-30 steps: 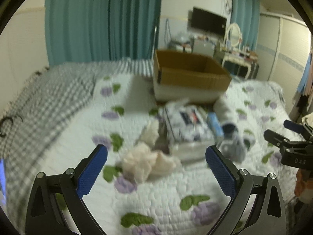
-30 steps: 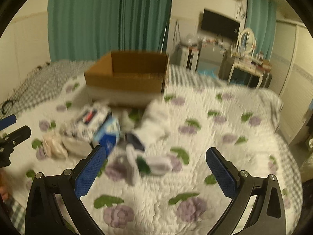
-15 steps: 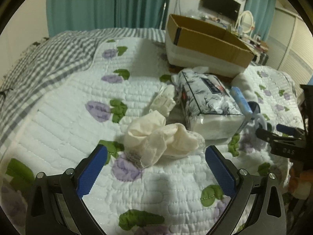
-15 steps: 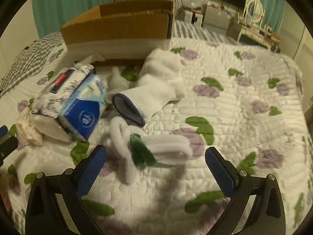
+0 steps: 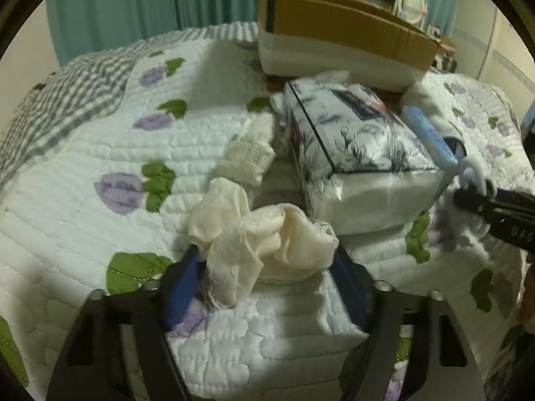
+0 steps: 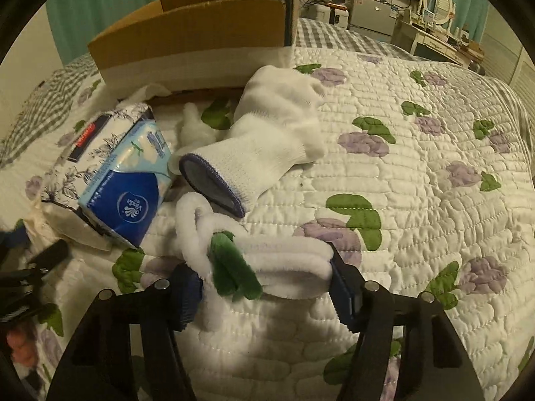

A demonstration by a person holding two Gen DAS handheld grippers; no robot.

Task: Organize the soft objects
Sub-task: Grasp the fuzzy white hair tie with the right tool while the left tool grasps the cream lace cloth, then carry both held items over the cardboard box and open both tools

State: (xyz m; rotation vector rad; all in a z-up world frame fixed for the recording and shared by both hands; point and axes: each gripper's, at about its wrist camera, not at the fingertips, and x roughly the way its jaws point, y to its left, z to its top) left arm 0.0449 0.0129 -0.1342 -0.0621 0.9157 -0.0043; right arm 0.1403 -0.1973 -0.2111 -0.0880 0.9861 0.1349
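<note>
My left gripper sits low on the quilt, jaws part-closed around the cream sock, pads at its sides; I cannot tell if they grip yet. It looks light and limp, so I judge a pinch through the bunched middle best. My right gripper brackets the fluffy white bundle likewise: soft, squashy, best taken mid-roll. The cardboard box waits behind.

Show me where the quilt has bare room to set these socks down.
Bare quilt stretches right of the white glove, and left of the cream socks toward the gingham blanket. Crowded between tissue packs and cardboard box.
</note>
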